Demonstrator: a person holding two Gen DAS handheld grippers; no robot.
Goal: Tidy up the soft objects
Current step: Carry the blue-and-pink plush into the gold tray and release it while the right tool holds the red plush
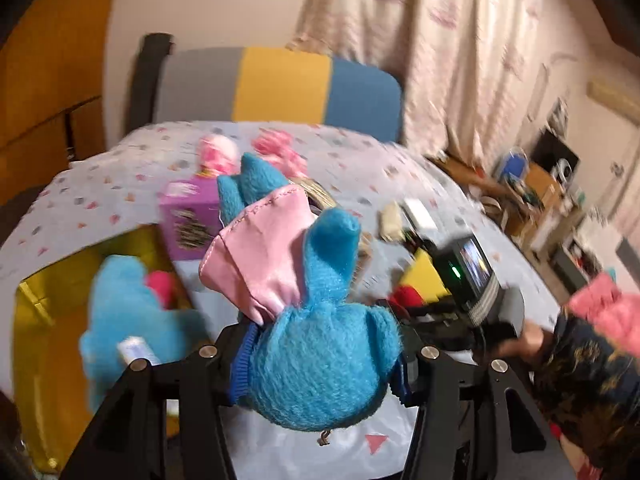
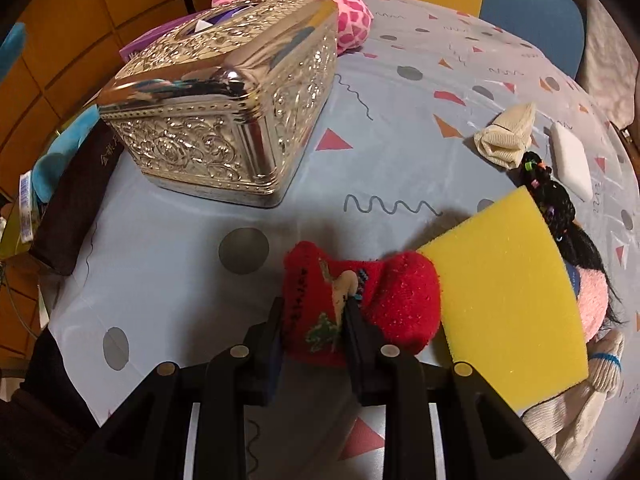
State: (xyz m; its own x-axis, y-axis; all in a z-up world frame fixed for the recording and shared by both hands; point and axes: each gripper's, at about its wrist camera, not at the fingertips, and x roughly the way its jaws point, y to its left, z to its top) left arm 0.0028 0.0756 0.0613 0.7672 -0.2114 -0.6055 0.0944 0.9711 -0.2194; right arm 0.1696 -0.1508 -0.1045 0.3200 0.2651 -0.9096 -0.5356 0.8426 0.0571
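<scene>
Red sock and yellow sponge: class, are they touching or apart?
Touching. The right wrist view shows the red sock pressed against the yellow sponge, its fuzzy end meeting the sponge's left edge with no tablecloth between them.

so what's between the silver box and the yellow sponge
In the right wrist view, mostly bare patterned tablecloth separates the silver box from the yellow sponge; nothing else lies there. The red sock sits nearer the camera.
</scene>
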